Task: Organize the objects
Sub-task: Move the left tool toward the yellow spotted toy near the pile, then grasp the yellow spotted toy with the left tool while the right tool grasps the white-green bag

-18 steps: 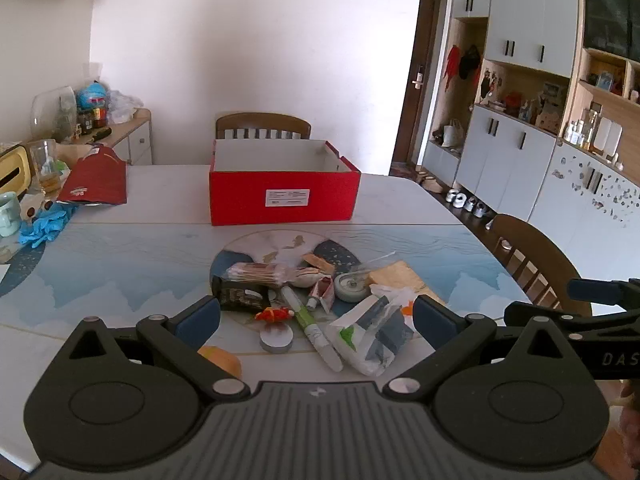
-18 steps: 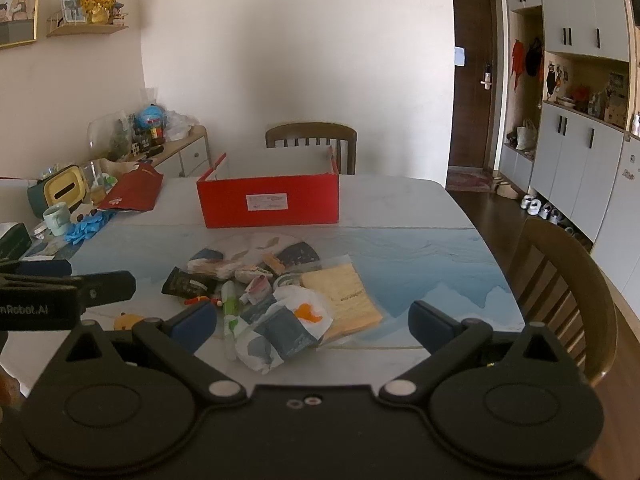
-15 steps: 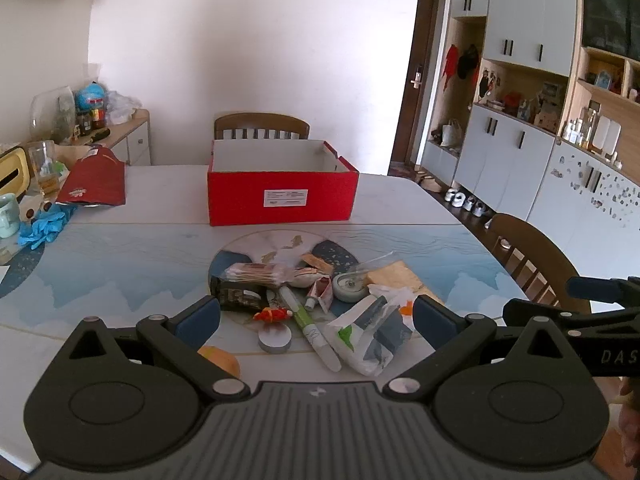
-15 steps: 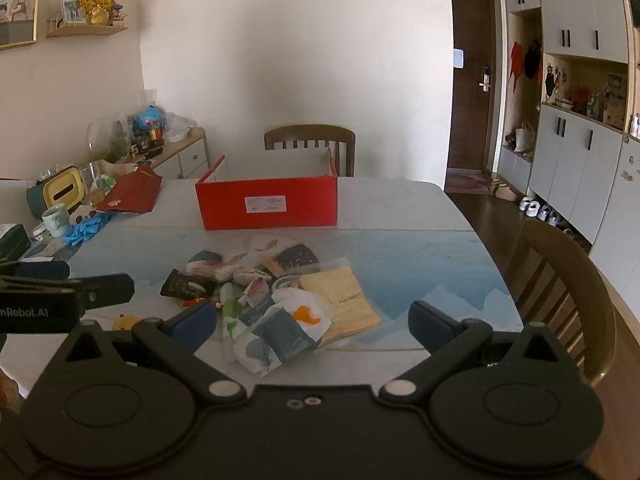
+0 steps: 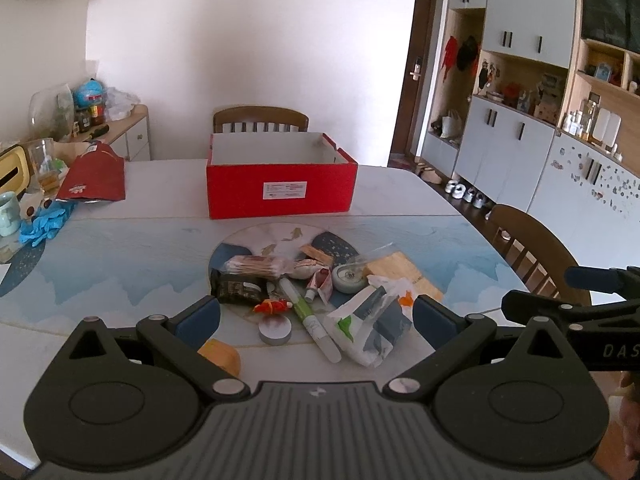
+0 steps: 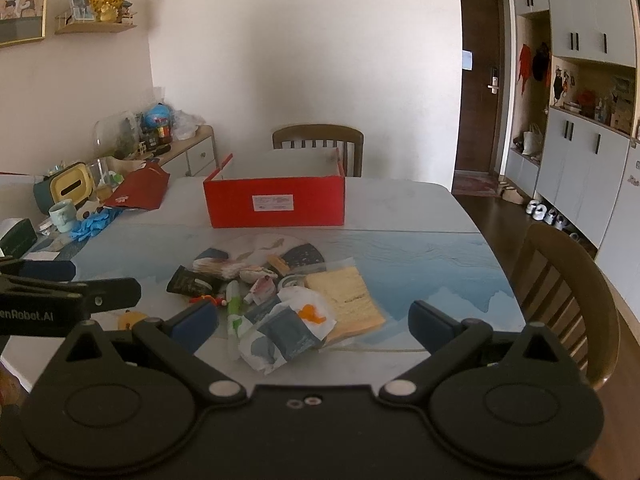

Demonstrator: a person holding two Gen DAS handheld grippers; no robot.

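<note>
An open red box (image 5: pixel 281 190) stands at the far middle of the table; it also shows in the right wrist view (image 6: pixel 276 204). In front of it lies a heap of small items: a white and grey pouch (image 5: pixel 370 326), a green and white tube (image 5: pixel 310 318), a round grey tin (image 5: pixel 274 328), a black packet (image 5: pixel 236 290), a yellow sponge in a clear bag (image 6: pixel 346 298). My left gripper (image 5: pixel 316 316) is open and empty above the heap's near edge. My right gripper (image 6: pixel 314 326) is open and empty, beside it to the right.
A red lid (image 5: pixel 94 178), blue gloves (image 5: pixel 46 222), a cup (image 6: pixel 62 214) and clutter sit at the table's left. Wooden chairs stand behind the box (image 5: pixel 260 120) and at the right side (image 6: pixel 568 300). An orange object (image 5: pixel 220 354) lies near the left finger.
Both grippers have shifted only slightly; the view of the heap and box is nearly the same. Nothing was grasped or moved.
</note>
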